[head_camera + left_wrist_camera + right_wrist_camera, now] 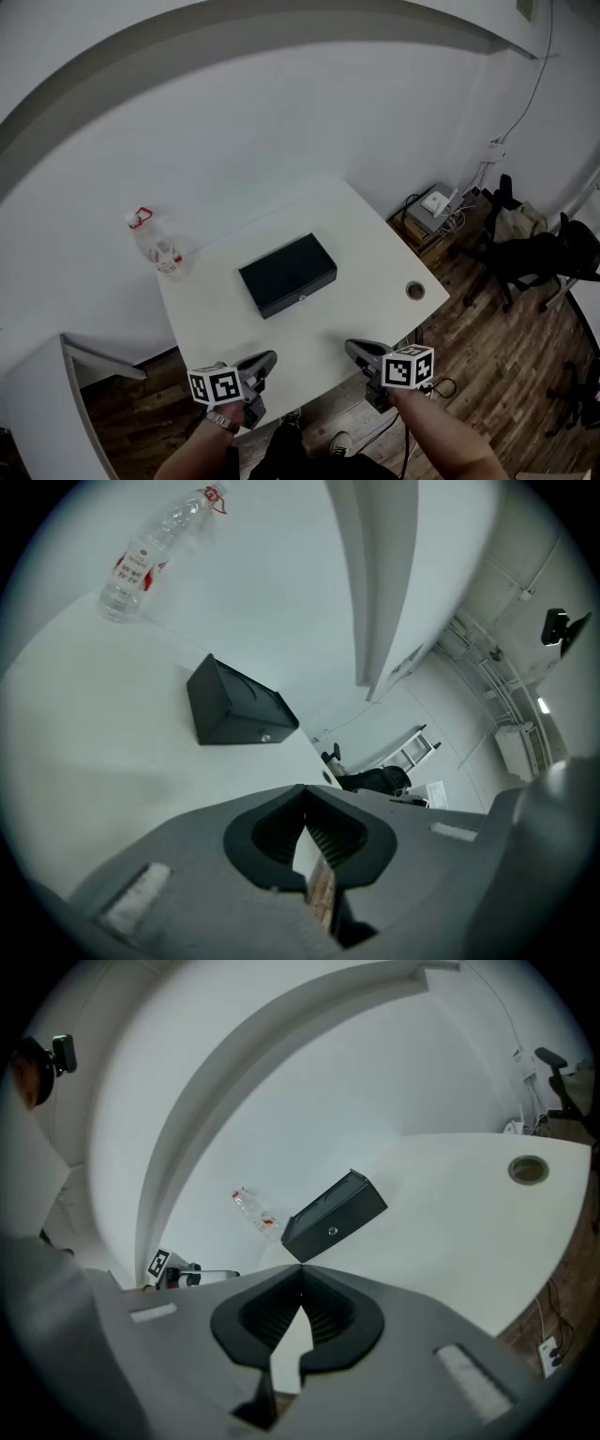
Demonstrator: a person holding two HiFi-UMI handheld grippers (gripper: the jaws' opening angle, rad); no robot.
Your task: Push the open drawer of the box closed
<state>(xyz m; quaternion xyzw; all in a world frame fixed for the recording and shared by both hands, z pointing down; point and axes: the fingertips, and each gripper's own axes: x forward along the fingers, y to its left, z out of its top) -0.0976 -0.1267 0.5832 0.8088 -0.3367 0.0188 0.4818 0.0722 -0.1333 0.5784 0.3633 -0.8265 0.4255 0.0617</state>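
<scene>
Box (pixel 287 275) sits mid-frame on the table (pixel 375 244), drawer (pixel 356 1213) seemingly flush. I judge it rigid, light, apt to slide; I'd press beside its knob (pixel 332 1231). Left gripper (pixel 267 358) and right gripper (pixel 354 347), lower frame, are both pressed together, empty.

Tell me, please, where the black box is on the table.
In the head view, the black box lies near the middle of the white table, right of the bottle and left of the round hole.
</scene>
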